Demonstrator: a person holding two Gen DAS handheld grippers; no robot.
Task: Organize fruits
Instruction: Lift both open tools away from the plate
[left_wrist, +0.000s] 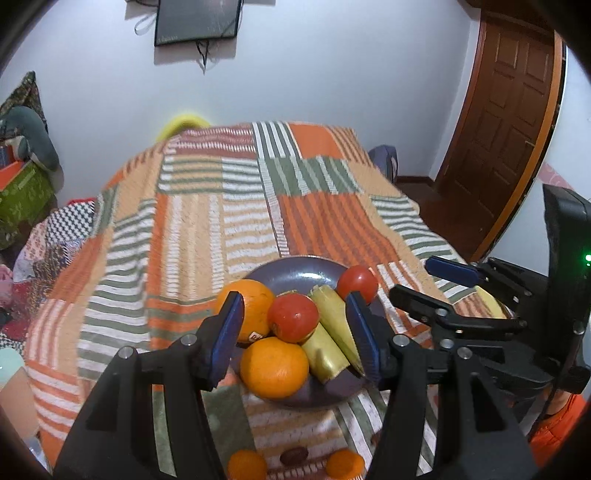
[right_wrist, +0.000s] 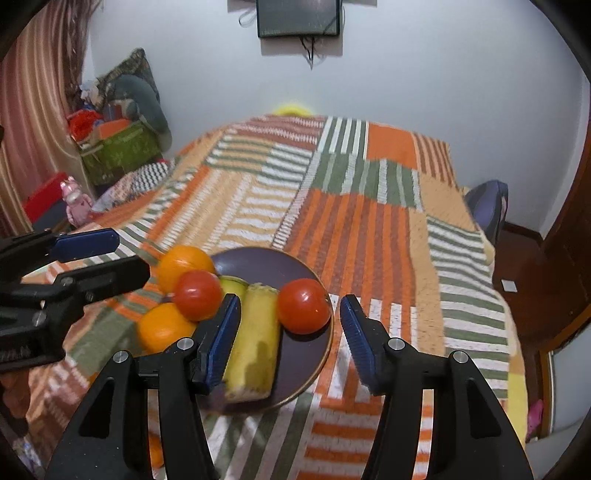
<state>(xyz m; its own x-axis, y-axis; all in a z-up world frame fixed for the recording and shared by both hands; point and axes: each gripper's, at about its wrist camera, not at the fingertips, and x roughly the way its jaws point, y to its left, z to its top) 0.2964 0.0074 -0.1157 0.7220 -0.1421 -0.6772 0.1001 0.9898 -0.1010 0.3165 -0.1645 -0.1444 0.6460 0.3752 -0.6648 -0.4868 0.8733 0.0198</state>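
1. Fruits sat together on a dark purple plate (left_wrist: 295, 273) that rested on a bed covered by a striped orange, green and white bedspread (left_wrist: 207, 206).
2. You had two oranges on the plate's left side: a far orange (left_wrist: 251, 295) and a near orange (left_wrist: 274, 367), the near one carrying over the plate's front rim.
3. A red tomato (left_wrist: 293, 316) lay between those oranges, touching both, and a second tomato (left_wrist: 357, 282) sat apart at the plate's far right edge.
4. Two yellow banana pieces (right_wrist: 255, 343) lay side by side down the middle of the plate, between the tomatoes.
5. Your left gripper (left_wrist: 295, 332) hovered over the near side of the plate with its blue-padded fingers (left_wrist: 225, 332) apart and nothing pressed between them.
6. Your right gripper (right_wrist: 288, 339) hung over the plate's right side, its fingers (right_wrist: 356, 332) likewise spread and clear of the fruit; in its view the second tomato (right_wrist: 303, 306) appeared in the gap, unclamped.
7. Each gripper showed in the other's camera, so you held them near each other, side by side.
8. At the bottom of the left view, two small orange fruits (left_wrist: 246, 464) and a dark oval item (left_wrist: 293, 456) lay on the bedspread, off the plate.
9. A dark screen (right_wrist: 298, 17) hung on the white wall, and a brown wooden door (left_wrist: 495, 122) stood to the right.
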